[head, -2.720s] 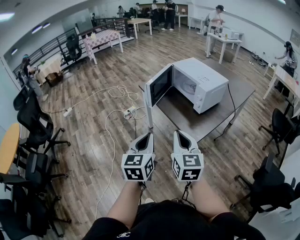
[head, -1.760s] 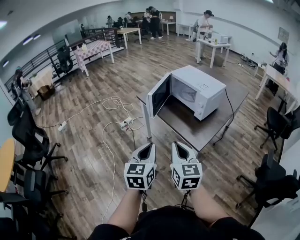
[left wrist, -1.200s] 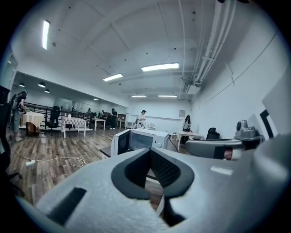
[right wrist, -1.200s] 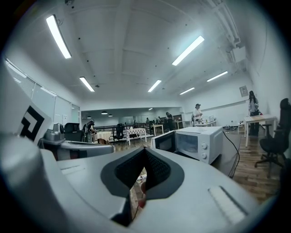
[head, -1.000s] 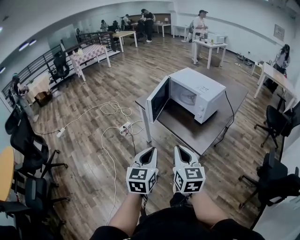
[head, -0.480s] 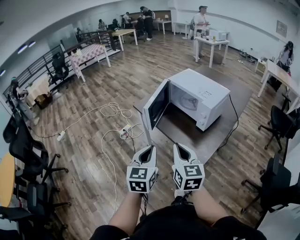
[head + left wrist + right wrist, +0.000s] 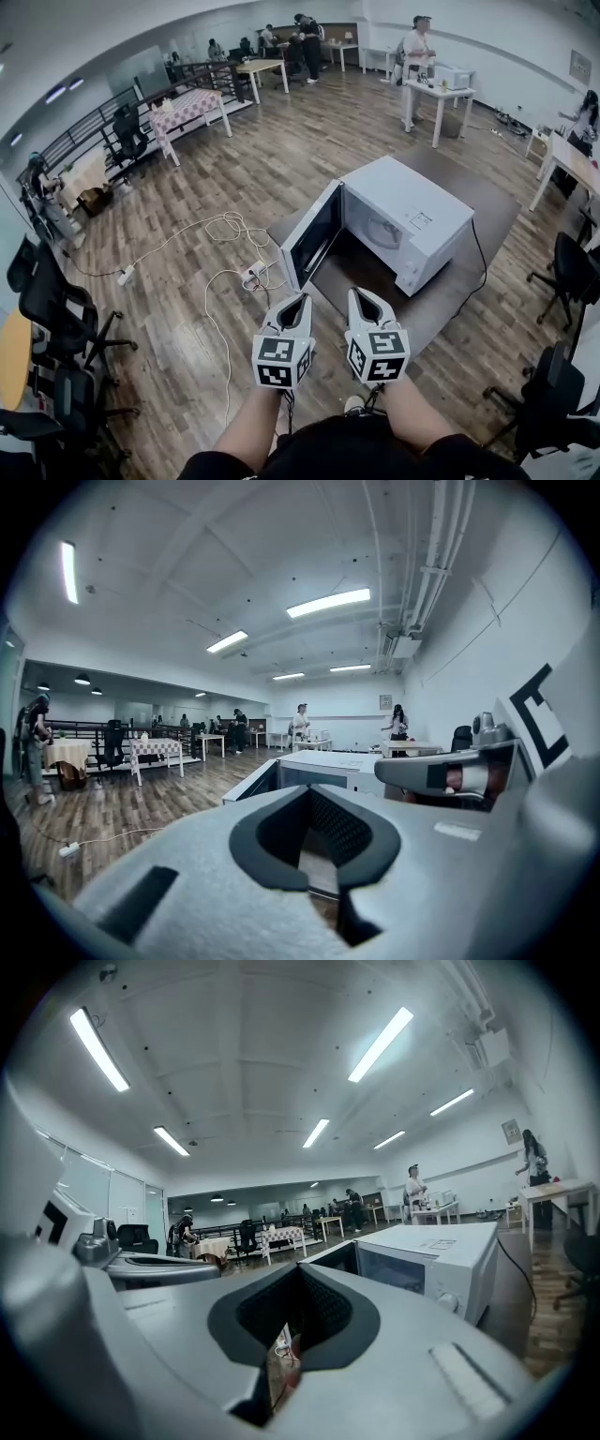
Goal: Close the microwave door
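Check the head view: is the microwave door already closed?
No, the microwave door stands swung out from the microwave, leaving the cavity exposed.

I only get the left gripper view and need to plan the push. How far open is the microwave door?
Observer: The head view shows the door standing wide open, roughly square to the front of the microwave.
Operator: Is the right gripper free?
Observer: Yes. Its own view shows the right gripper shut, with nothing between its jaws.
Operator: Any floor hazards?
Observer: Cables lie on the floor left of the table.
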`<state>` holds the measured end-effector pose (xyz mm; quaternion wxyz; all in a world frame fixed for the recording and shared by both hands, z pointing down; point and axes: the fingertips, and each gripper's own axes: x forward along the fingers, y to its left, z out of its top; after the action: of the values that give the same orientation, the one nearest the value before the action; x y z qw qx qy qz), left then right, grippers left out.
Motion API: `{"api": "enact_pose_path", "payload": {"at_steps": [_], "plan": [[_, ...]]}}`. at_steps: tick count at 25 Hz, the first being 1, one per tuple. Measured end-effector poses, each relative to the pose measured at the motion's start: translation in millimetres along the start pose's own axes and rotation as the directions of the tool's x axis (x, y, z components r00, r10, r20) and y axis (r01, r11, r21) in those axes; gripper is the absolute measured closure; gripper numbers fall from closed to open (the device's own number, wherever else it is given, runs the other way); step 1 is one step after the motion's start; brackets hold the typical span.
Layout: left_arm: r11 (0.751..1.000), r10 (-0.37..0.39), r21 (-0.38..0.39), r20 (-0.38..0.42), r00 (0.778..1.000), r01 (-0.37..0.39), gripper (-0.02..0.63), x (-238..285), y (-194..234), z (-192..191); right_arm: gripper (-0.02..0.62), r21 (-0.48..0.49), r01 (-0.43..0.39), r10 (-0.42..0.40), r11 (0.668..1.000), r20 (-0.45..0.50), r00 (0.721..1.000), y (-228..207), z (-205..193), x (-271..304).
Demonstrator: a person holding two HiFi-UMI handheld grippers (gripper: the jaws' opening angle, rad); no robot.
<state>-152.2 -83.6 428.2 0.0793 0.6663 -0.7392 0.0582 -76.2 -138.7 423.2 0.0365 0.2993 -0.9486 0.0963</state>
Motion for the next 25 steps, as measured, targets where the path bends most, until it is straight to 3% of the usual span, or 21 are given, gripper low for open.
{"api": "enact_pose_path", "payload": {"at_steps": [13, 18, 22, 25], "plan": [[0.993, 0.103, -0.053, -0.020, 0.994, -0.104, 0.598, 93.6, 23.6, 7.6, 0.588, -0.008, -0.083, 0.082, 0.997, -0.057, 0.995, -70.5, 8.0, 81.5], [0.983, 0.133, -0.125, -0.041, 0.990, -0.137, 0.598, 102.1, 43.0, 1.8, 0.588, 0.003, -0.095, 0.095, 0.995, -0.073, 0.993, -79.1, 8.1, 99.5], [0.980, 0.152, -0.123, -0.049, 0.987, -0.157, 0.598, 105.9, 58.4, 0.7, 0.588, 0.005, -0.089, 0.089, 0.996, -0.085, 0.992, -80.4, 6.1, 114.4], [0.986, 0.122, -0.108, -0.069, 0.990, -0.129, 0.571, 109.5, 66.8, -2.4, 0.588, 0.010, -0.083, 0.083, 0.997, -0.099, 0.992, -75.8, 2.8, 126.2]]}}
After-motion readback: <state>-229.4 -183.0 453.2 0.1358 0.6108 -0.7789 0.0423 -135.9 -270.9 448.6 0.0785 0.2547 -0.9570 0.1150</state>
